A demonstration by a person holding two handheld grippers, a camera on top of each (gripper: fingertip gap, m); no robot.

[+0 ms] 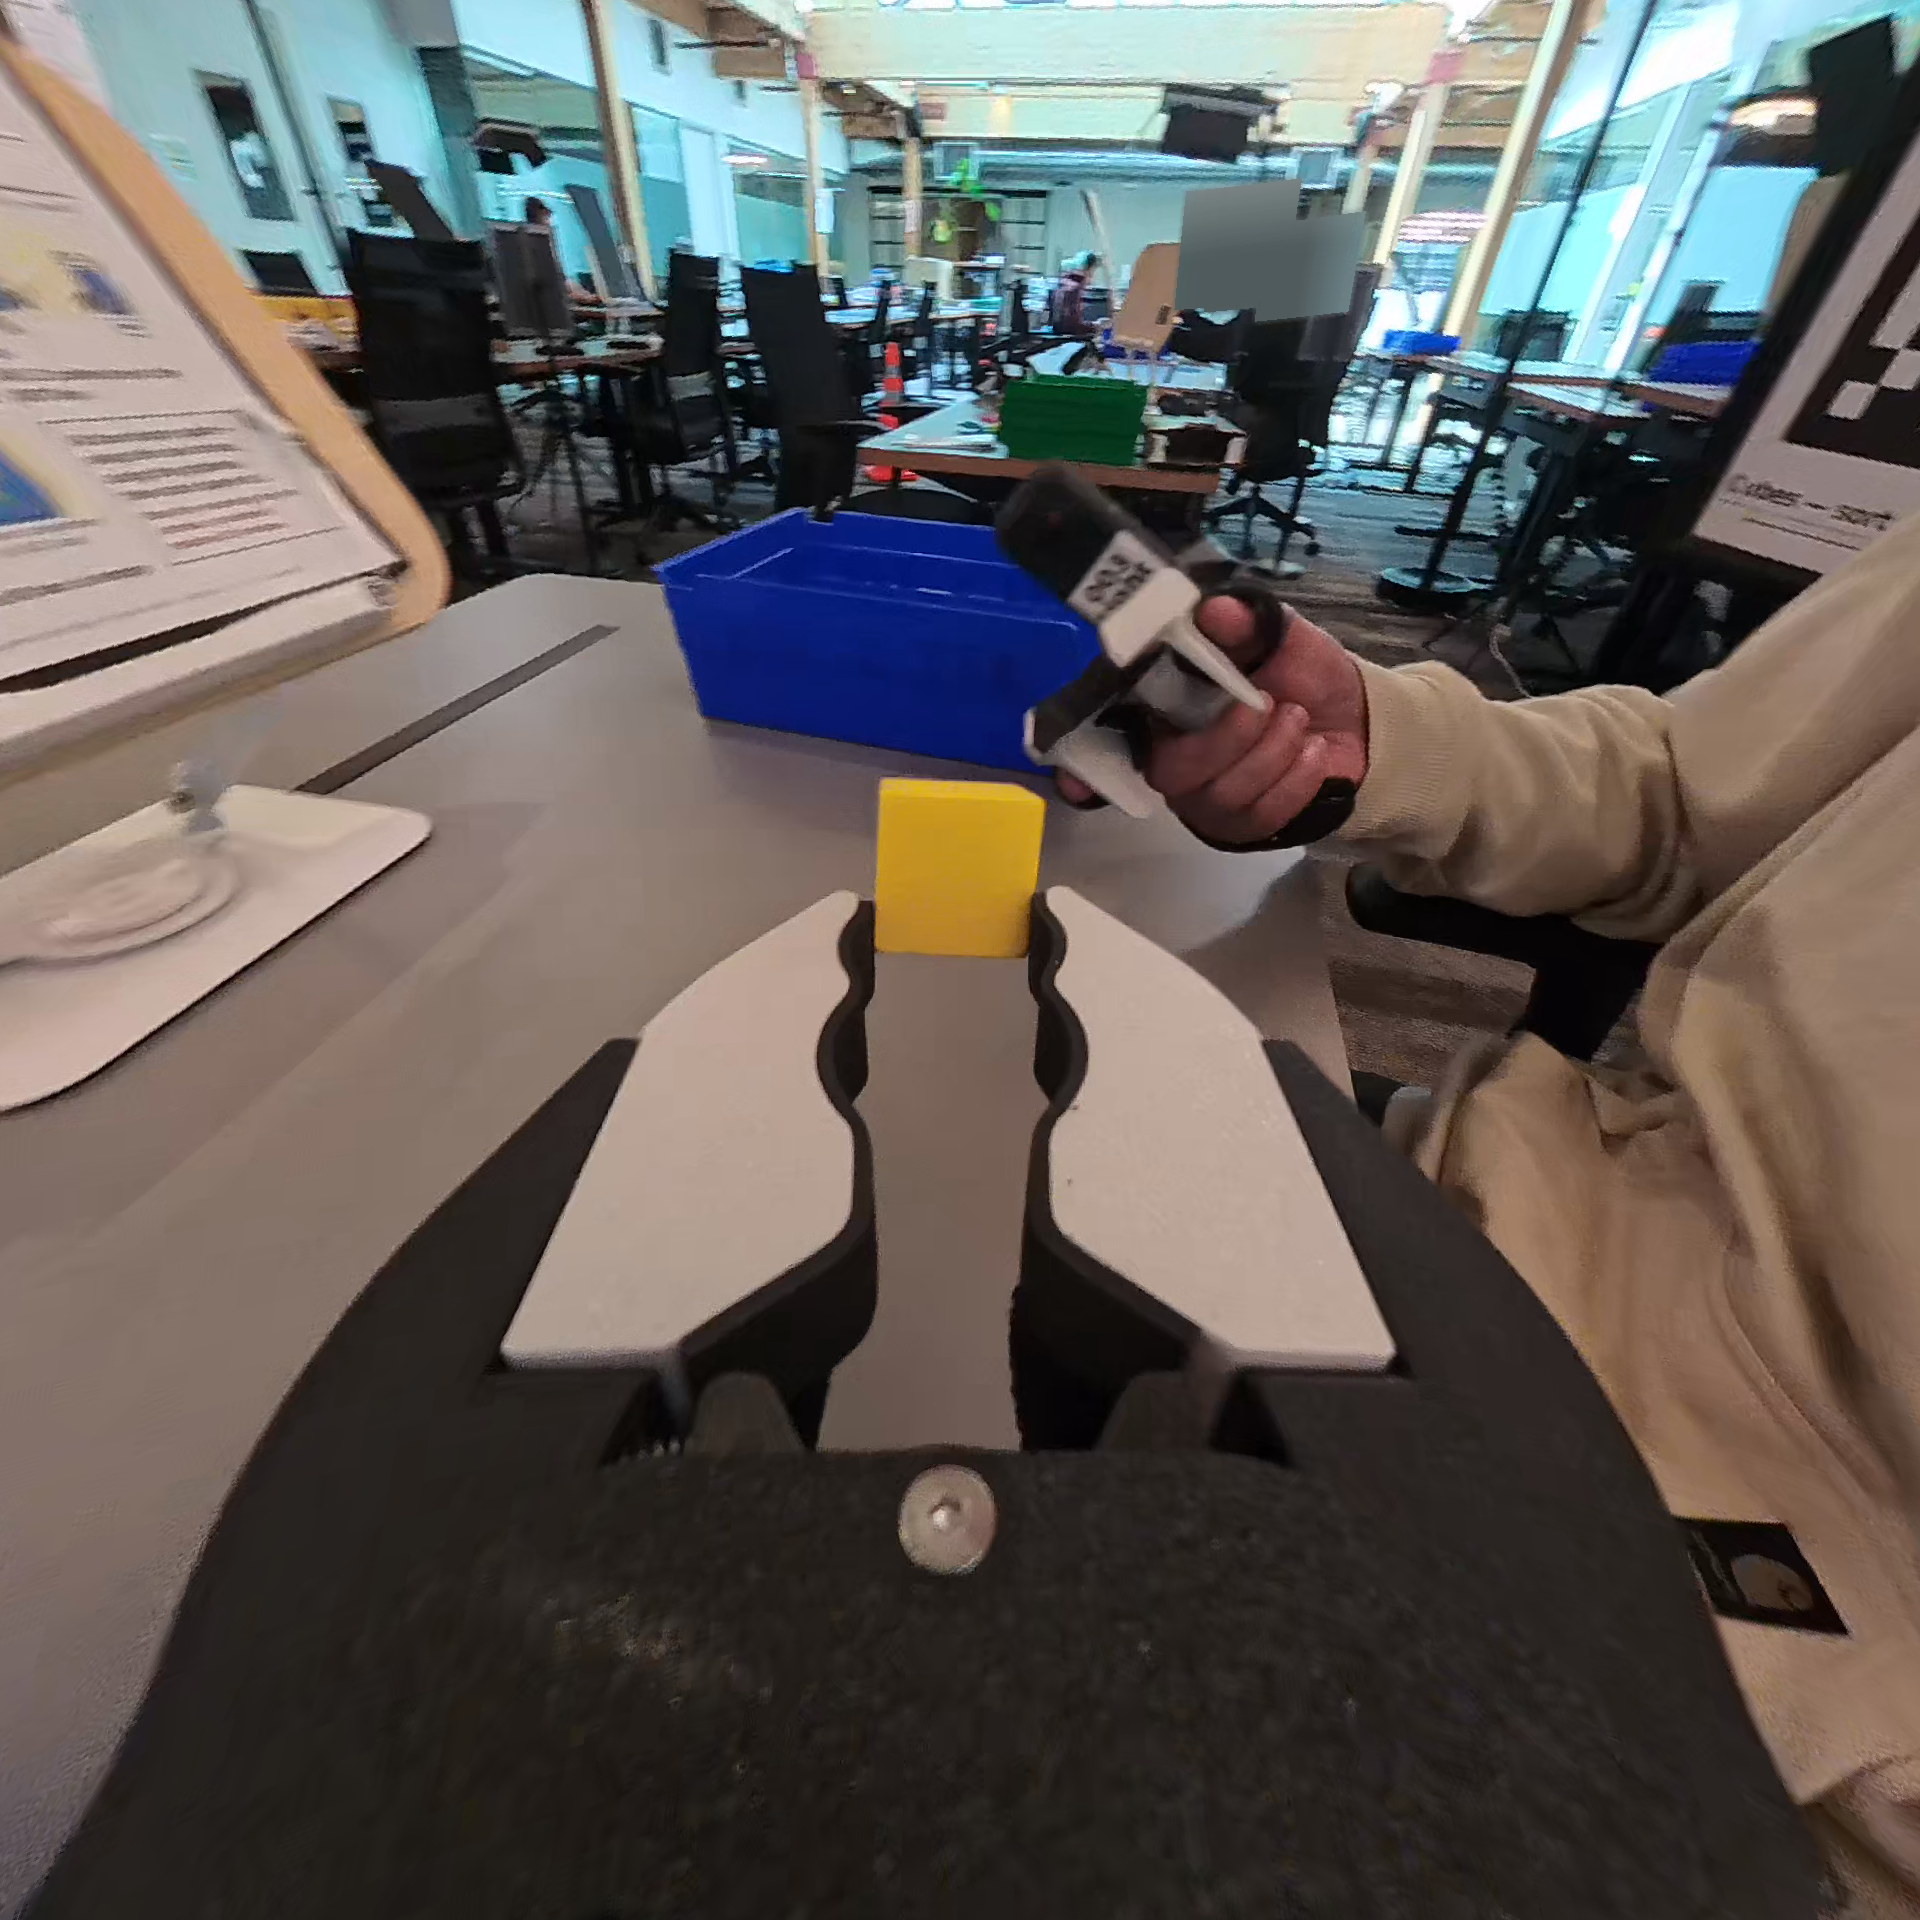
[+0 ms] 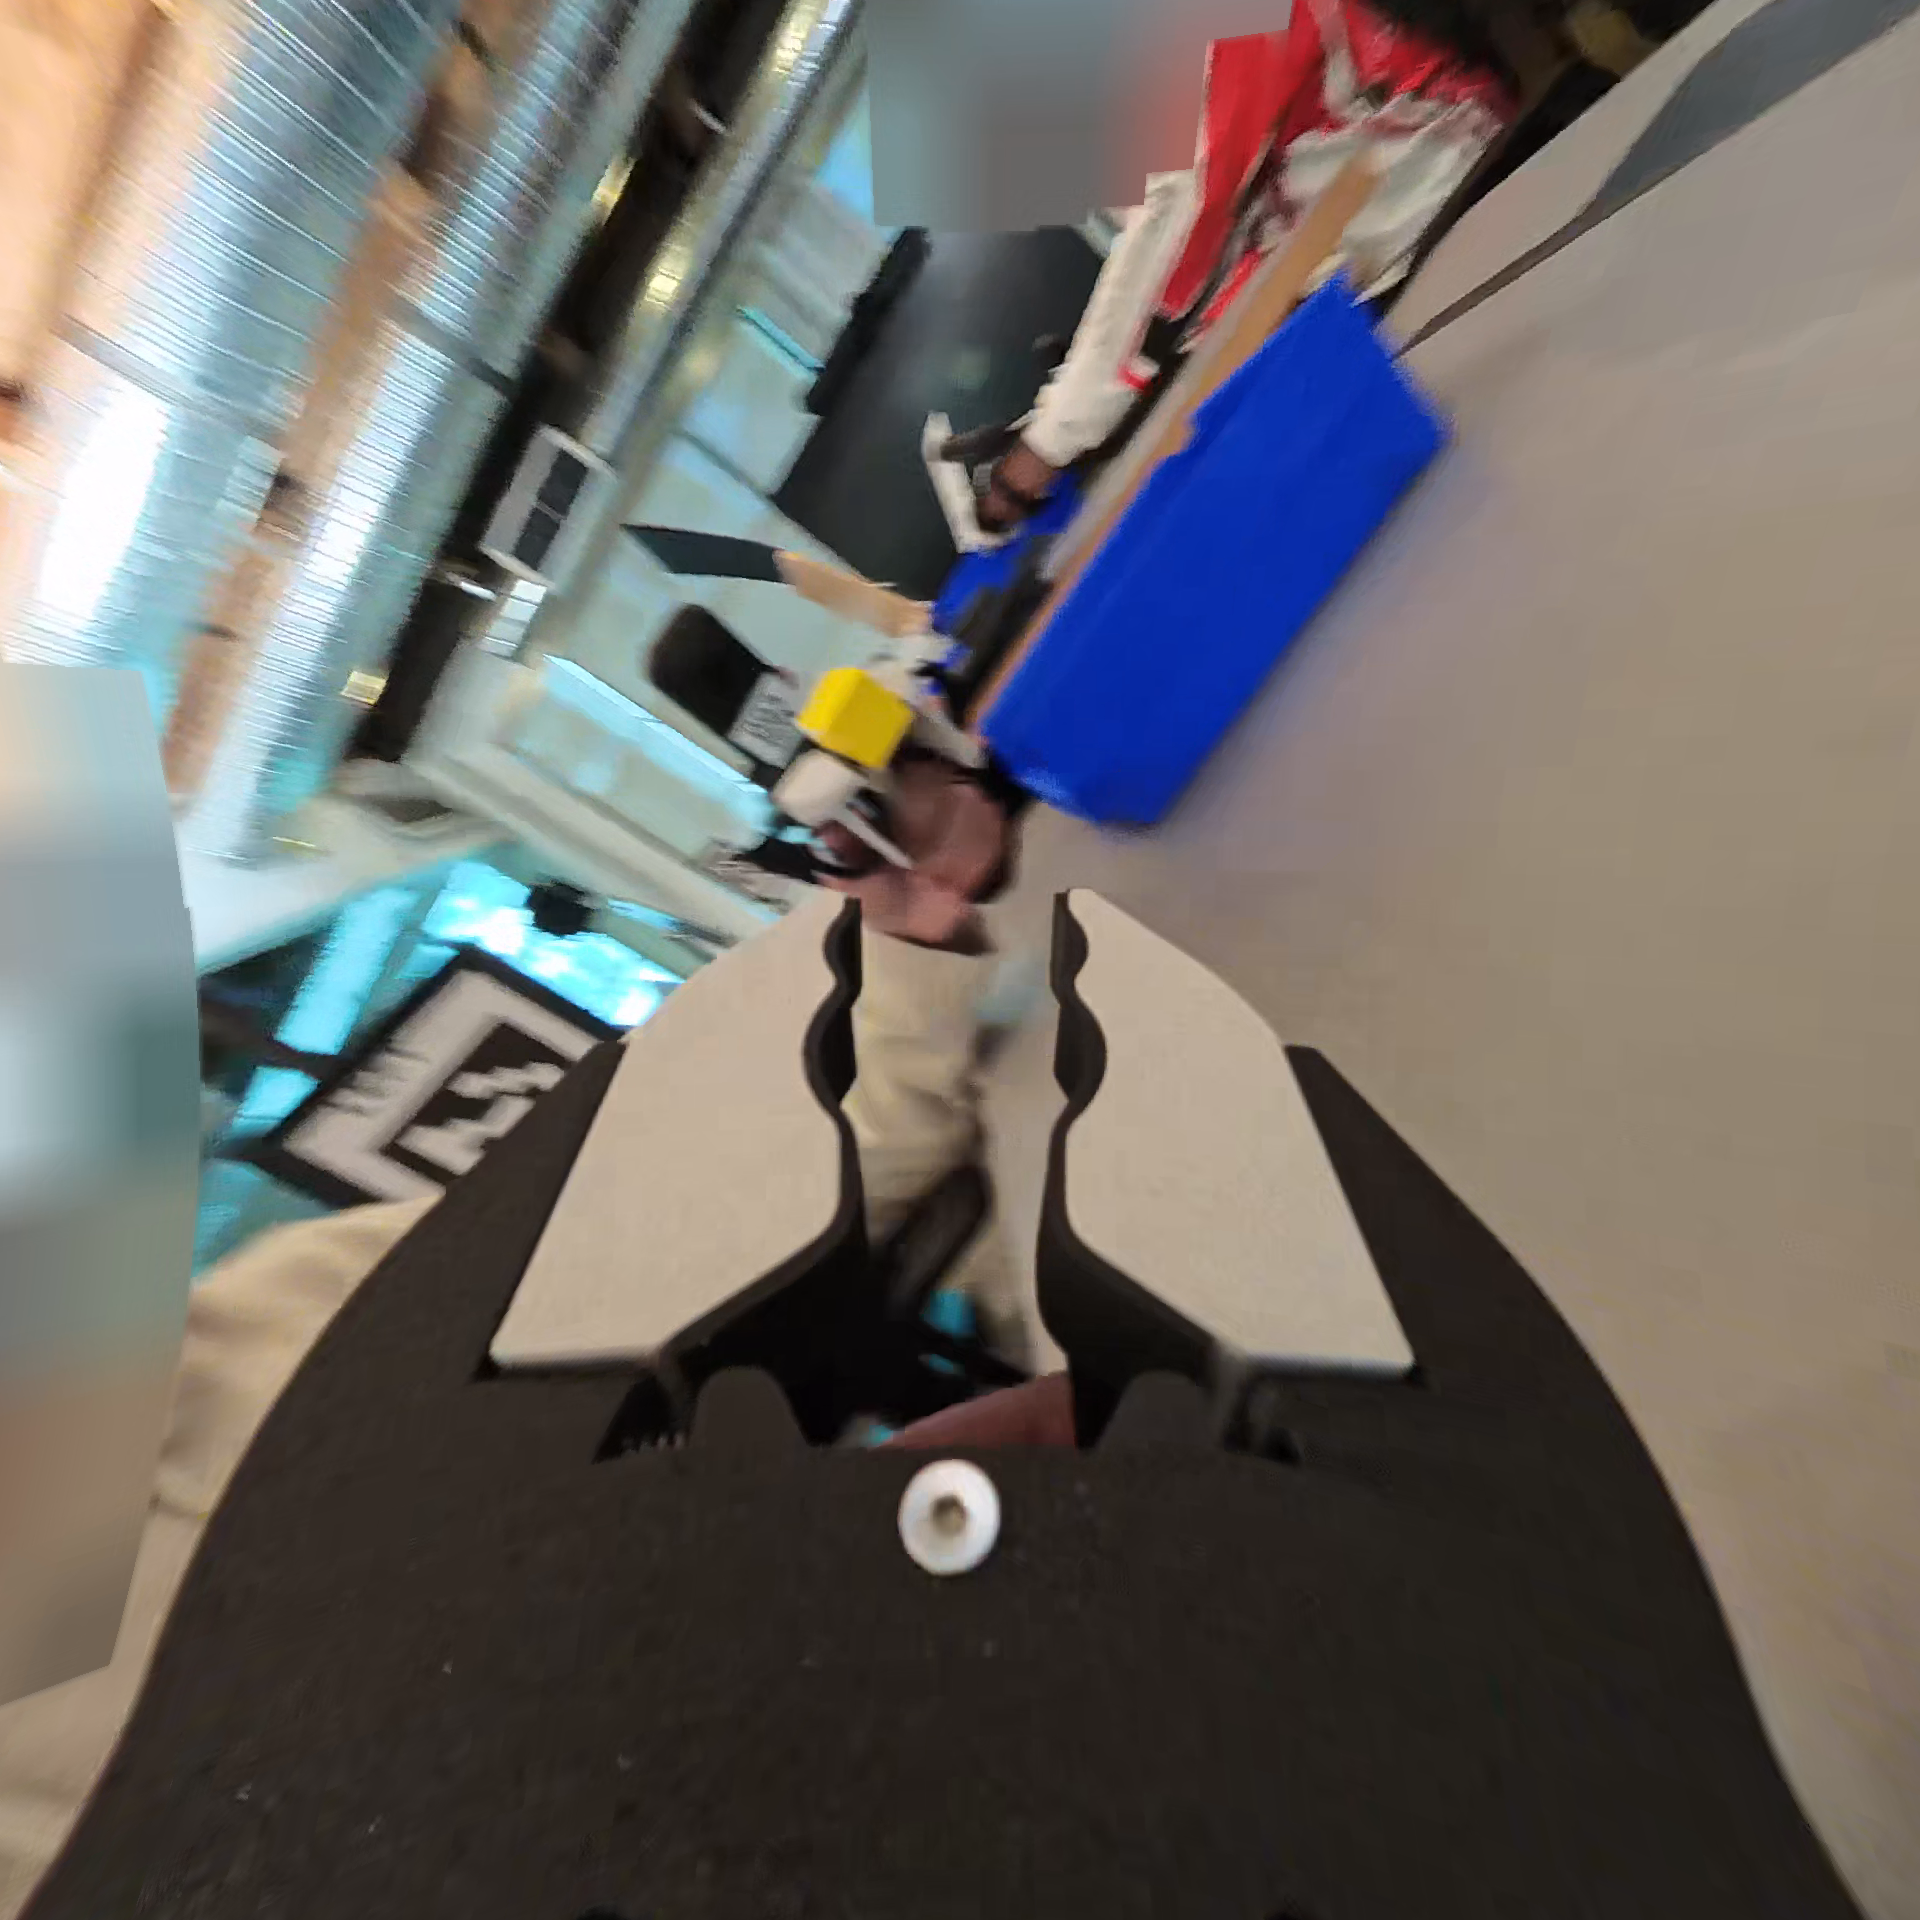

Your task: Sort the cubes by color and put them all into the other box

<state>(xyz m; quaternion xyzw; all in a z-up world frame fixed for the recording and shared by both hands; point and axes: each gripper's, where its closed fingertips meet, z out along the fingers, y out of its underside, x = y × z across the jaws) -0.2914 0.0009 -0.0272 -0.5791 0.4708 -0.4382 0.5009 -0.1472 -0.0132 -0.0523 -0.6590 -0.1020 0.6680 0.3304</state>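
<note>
My left gripper [image 1: 951,920] is shut on a yellow cube [image 1: 956,868], pinched by its lower half between the fingertips and held above the grey table [image 1: 540,935]. A blue box [image 1: 862,634] stands on the table just beyond the cube; I cannot see what is inside it. My right gripper [image 2: 956,914] is open and empty, rolled sideways in a blurred view. It looks at the left gripper with the yellow cube [image 2: 854,717] and the blue box [image 2: 1205,582]. The right gripper also shows in the left wrist view [image 1: 1122,623], held in a hand beside the box.
A stand with a printed sheet [image 1: 156,447] and its white base plate [image 1: 208,883] occupy the table's left. The person's beige sleeve [image 1: 1621,779] reaches in from the right. The table edge [image 1: 1320,935] runs along the right. Another person's arm in a white sleeve [image 2: 1091,395] shows behind the box. There is about 15 cm between the tips of the two grippers.
</note>
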